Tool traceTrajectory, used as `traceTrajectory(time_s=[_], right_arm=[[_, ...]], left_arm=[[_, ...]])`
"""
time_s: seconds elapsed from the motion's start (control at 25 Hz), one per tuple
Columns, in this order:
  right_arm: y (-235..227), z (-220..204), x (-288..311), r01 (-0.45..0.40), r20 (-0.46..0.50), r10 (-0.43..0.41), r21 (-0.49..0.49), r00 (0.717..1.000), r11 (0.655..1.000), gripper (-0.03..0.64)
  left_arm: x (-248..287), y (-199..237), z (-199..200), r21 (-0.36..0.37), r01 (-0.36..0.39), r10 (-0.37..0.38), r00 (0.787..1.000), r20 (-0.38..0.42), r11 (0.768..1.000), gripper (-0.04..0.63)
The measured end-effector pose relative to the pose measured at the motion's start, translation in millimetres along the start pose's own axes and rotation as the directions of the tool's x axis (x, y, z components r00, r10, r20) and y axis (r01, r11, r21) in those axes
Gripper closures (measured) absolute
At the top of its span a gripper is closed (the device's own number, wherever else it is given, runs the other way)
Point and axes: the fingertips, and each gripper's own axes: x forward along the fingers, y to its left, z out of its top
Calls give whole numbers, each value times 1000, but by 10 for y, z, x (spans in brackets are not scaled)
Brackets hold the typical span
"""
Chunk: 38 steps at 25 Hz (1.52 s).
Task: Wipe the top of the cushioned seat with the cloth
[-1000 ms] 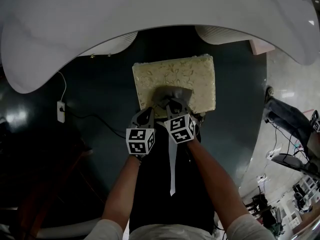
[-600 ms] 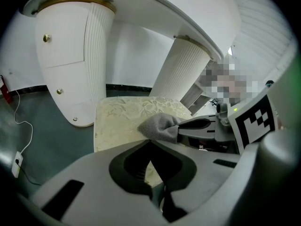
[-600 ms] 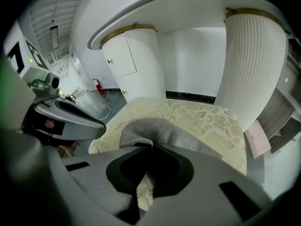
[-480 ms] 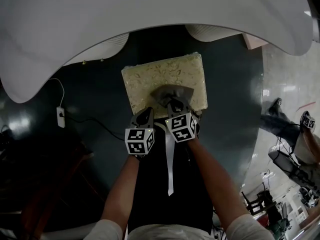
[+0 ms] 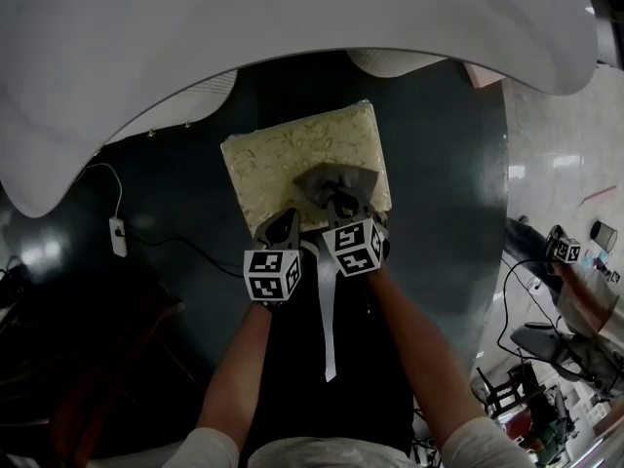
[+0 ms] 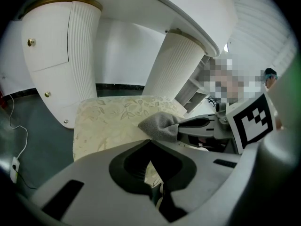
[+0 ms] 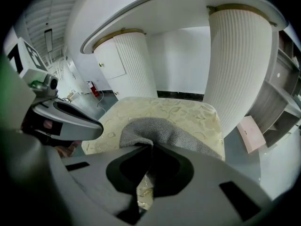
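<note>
The cushioned seat [image 5: 283, 154] is cream with a leaf pattern and stands on the dark floor under a white table. A grey cloth [image 5: 336, 181] lies on the seat's near right part. My right gripper [image 5: 340, 206] is shut on the cloth's near edge and presses it onto the cushion. In the right gripper view the cloth [image 7: 162, 130] bunches just ahead of the right gripper [image 7: 151, 147]. My left gripper [image 5: 284, 224] hovers shut at the seat's near edge, left of the cloth, holding nothing. In the left gripper view, the left gripper [image 6: 150, 149] faces the seat [image 6: 108, 121] and the cloth [image 6: 160, 125].
A white curved tabletop [image 5: 292, 27] overhangs the seat's far side, on fluted white pedestals [image 7: 237, 65] close behind it. A cable with a power strip [image 5: 118, 234] lies on the floor at left. A pink box [image 7: 253, 133] sits right of the seat.
The seat has shifted left in the head view, so the cloth and right gripper now sit nearer its right edge. The left gripper has hardly moved.
</note>
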Motion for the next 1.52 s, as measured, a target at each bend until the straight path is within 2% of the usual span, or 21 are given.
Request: traceTrajectory(time_s=[1.0, 1.52], right_arm=[[-535, -56, -135, 3, 14, -3, -13, 1000, 1000, 603], [-648, -71, -189, -15, 34, 16, -26, 999, 1000, 603]], left_arm=[[302, -389, 133, 12, 14, -14, 1000, -25, 1000, 583], [386, -551, 198, 24, 13, -13, 1000, -15, 1000, 583]])
